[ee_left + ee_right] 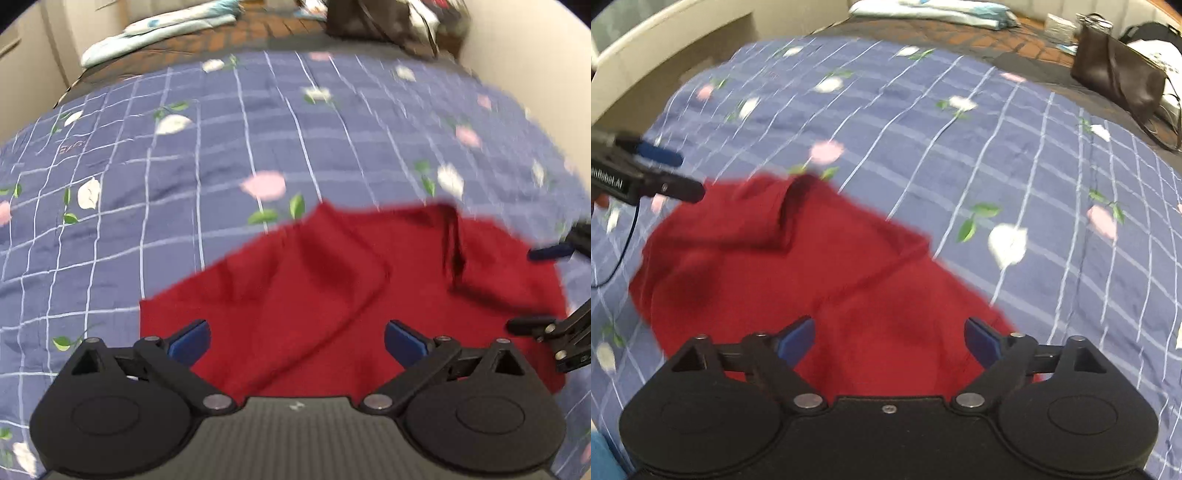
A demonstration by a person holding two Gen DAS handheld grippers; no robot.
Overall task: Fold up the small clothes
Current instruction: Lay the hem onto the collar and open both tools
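We hold our left gripper [297, 341] and right gripper [889, 339] above the red garment [332, 295], both with jaws spread wide and nothing between them. The garment lies rumpled on the blue flowered quilt [184, 166], a brown bag [1119, 81] beyond.

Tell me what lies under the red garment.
The red garment rests on the blue floral quilt; the quilt shows all around it. Whatever lies beneath the cloth is covered.
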